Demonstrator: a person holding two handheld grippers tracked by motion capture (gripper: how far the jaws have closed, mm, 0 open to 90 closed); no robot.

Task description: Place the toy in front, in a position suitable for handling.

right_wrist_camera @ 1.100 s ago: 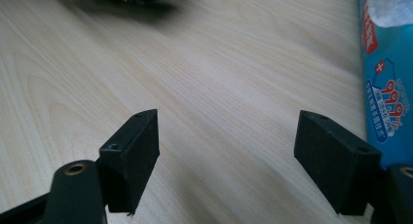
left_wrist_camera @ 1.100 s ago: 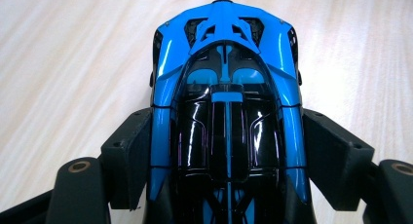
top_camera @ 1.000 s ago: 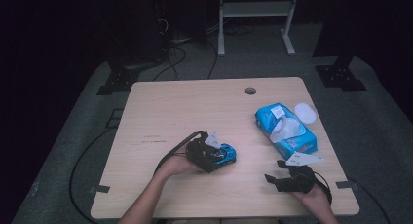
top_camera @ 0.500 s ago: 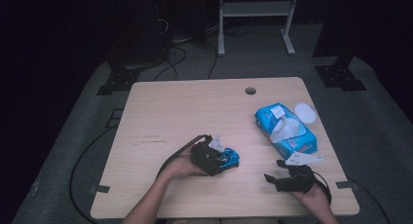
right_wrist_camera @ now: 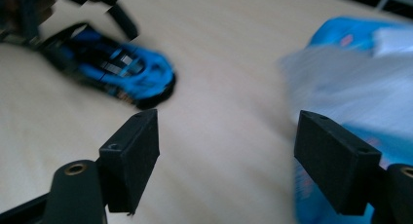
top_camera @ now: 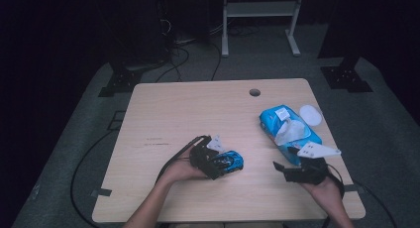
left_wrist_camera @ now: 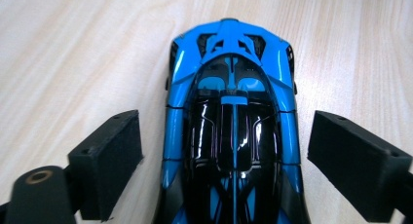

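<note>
- The left gripper (left_wrist_camera: 229,151) is seen with its fingers (left_wrist_camera: 109,160) parted; they have just been opening, and a gap shows between each pad and the toy car (left_wrist_camera: 233,131) lying between them.
- The toy car, blue with a black glossy roof, is set on its wheels on the counter (left_wrist_camera: 73,53), lengthwise between the two fingers, its far end extending beyond the fingertips.
- In the high view the left gripper (top_camera: 210,161) is located near the front middle of the counter, with the toy car (top_camera: 229,161) just to its right.
- The right gripper (right_wrist_camera: 238,156) is held with its fingers (right_wrist_camera: 134,156) wide apart; nothing is clasped between them.
- In the right gripper view the toy car (right_wrist_camera: 122,70) is seen well beyond the fingertips, slightly blurred.
- A blue wipes pack (top_camera: 289,131) is placed at the counter's right side, just beyond the right gripper (top_camera: 297,171); a white sheet is seen protruding from its top.
- A white round lid (top_camera: 310,114) is noted beside the pack's far end.
</note>
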